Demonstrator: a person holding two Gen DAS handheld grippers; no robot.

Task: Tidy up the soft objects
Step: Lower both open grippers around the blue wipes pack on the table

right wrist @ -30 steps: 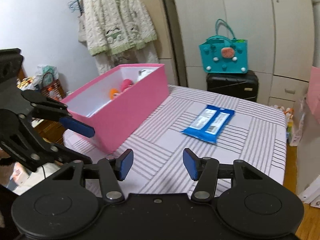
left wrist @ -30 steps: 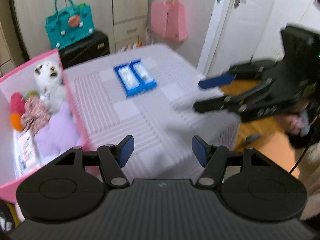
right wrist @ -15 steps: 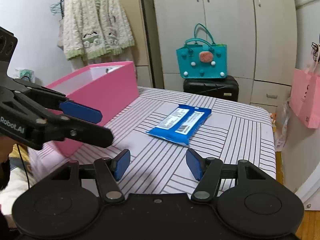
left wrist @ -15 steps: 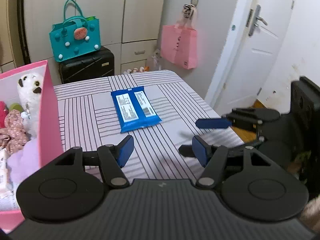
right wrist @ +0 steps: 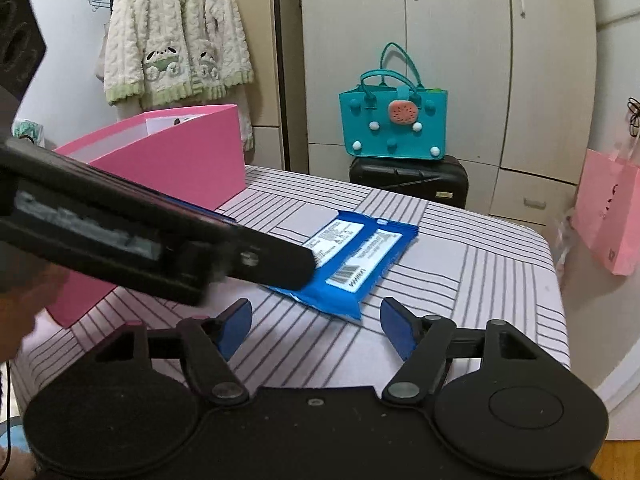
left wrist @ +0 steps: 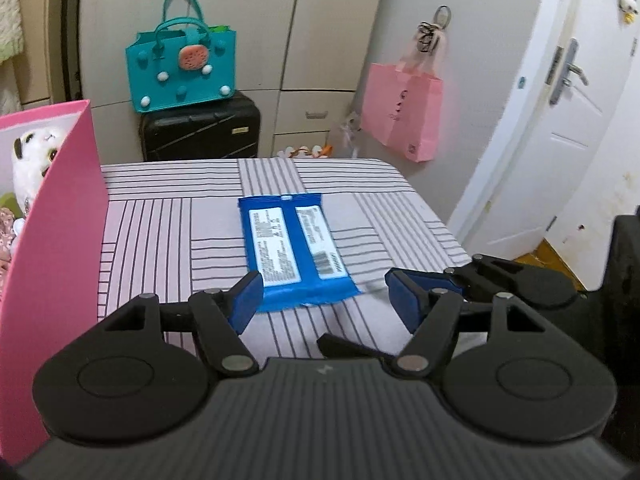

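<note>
A blue pack of wipes [left wrist: 294,250] lies flat on the striped table [left wrist: 168,224]; it also shows in the right wrist view [right wrist: 352,260]. My left gripper [left wrist: 326,300] is open and empty just short of the pack's near end. My right gripper [right wrist: 316,328] is open and empty, close to the pack's near corner; in the left wrist view it reaches in from the right [left wrist: 424,304]. A pink box [left wrist: 52,216] at the left holds a white plush toy [left wrist: 30,156] and other soft things.
A teal bag [left wrist: 182,66] sits on a black suitcase [left wrist: 200,128] behind the table. A pink paper bag [left wrist: 402,114] hangs by the white door [left wrist: 552,120]. A knitted jacket [right wrist: 176,36] hangs behind the box. The left gripper's arm [right wrist: 152,232] crosses the right wrist view.
Both grippers have moved down and in toward the blue pack, which now lies just ahead of both. The pack and box have not moved. Both stay open.
</note>
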